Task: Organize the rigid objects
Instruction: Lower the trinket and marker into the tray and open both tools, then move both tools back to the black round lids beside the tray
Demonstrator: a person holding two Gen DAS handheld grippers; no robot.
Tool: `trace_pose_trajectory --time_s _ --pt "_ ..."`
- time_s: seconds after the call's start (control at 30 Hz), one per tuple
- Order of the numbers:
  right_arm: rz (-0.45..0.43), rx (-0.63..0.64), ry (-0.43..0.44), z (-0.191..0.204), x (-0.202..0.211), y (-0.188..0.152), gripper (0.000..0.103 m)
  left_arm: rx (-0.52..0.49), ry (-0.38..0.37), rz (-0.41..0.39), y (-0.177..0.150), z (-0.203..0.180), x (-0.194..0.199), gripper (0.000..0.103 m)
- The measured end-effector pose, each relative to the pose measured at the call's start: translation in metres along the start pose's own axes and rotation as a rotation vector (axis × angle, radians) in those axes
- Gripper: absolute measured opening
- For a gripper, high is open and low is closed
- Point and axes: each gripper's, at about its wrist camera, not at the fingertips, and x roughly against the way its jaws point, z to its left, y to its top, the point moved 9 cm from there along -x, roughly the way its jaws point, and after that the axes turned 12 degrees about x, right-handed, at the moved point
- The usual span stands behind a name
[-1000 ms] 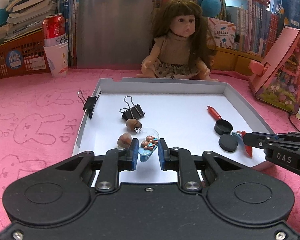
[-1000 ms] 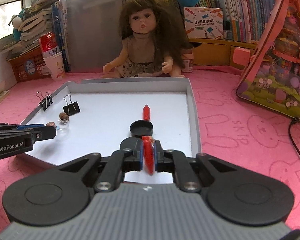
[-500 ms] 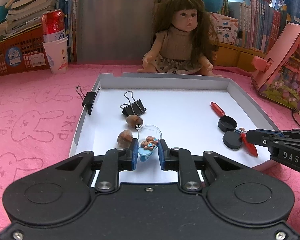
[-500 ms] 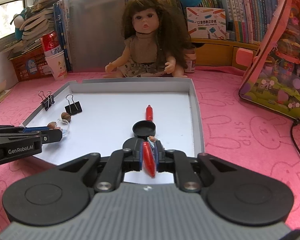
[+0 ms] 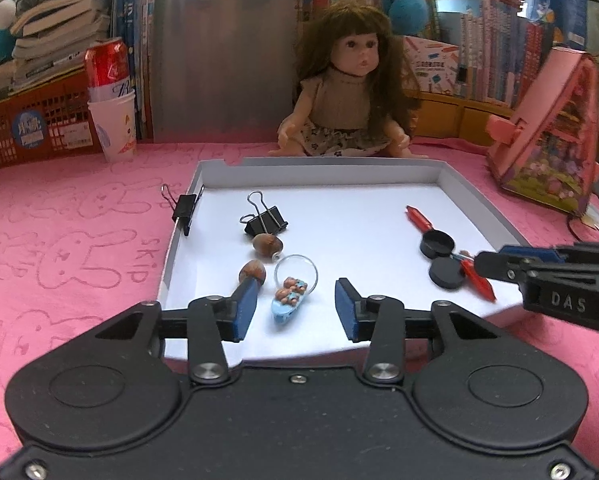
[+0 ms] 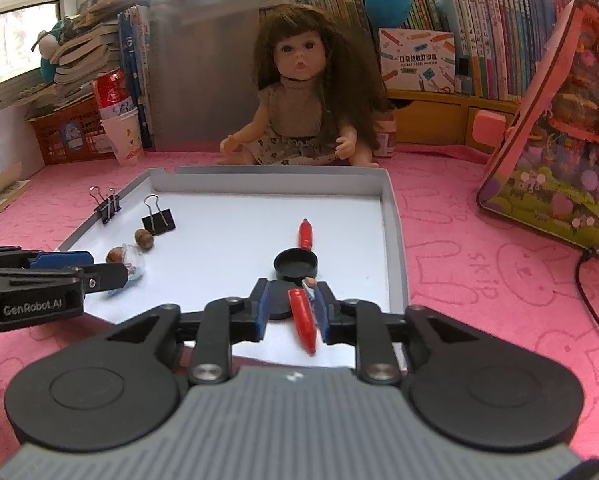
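A white tray [image 5: 323, 163] lies on the pink cloth. My left gripper [image 5: 295, 308] hangs over its near left part with jaws opening. A blue bear charm [image 5: 288, 301] with a clear dome lies on the tray floor between the pads, touched by neither. My right gripper [image 6: 292, 312] is over the near right part, jaws also opening. A short red pen-like piece [image 6: 302, 314] lies between its pads, close to the right one and clear of the left. Each gripper shows in the other's view: the right gripper [image 5: 499, 265] and the left gripper [image 6: 107, 275].
The tray also holds two brown nuts [image 5: 266, 243], a black binder clip [image 5: 265, 221], another clip [image 5: 185, 209] on the left rim, a red pen [image 5: 419, 218] and two black caps [image 5: 436, 243]. A doll [image 5: 351, 92] sits behind; a pink toy house [image 5: 551, 136] stands right; a cup [image 5: 113, 128] stands left.
Both grippers were shut, the left on the blue charm and the right on the red piece. Their jaws have spread and both things now rest on the tray.
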Motion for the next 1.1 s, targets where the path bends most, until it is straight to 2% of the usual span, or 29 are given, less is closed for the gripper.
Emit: trace_pose_trajectory --time_s 0.43,0.7,0.93,1.1 --pt "-0.044 0.107 0.078 0.024 0.045 -0.005 0.060 -0.041 -0.051 0.012 -0.028 0.003 0.052 0.045" --pt "-0.065 0.196 0.196 0.047 0.063 -0.017 0.068 -0.070 -0.077 0.048 -0.052 0.002 0.072 0.048" --pt "-0.054 0.241 0.279 0.055 0.071 -0.032 0.070 -0.069 -0.106 0.084 -0.073 0.005 0.087 0.049" --pt "-0.034 0.252 0.299 0.055 0.072 -0.042 0.070 -0.082 -0.134 0.116 -0.088 0.002 0.091 0.049"
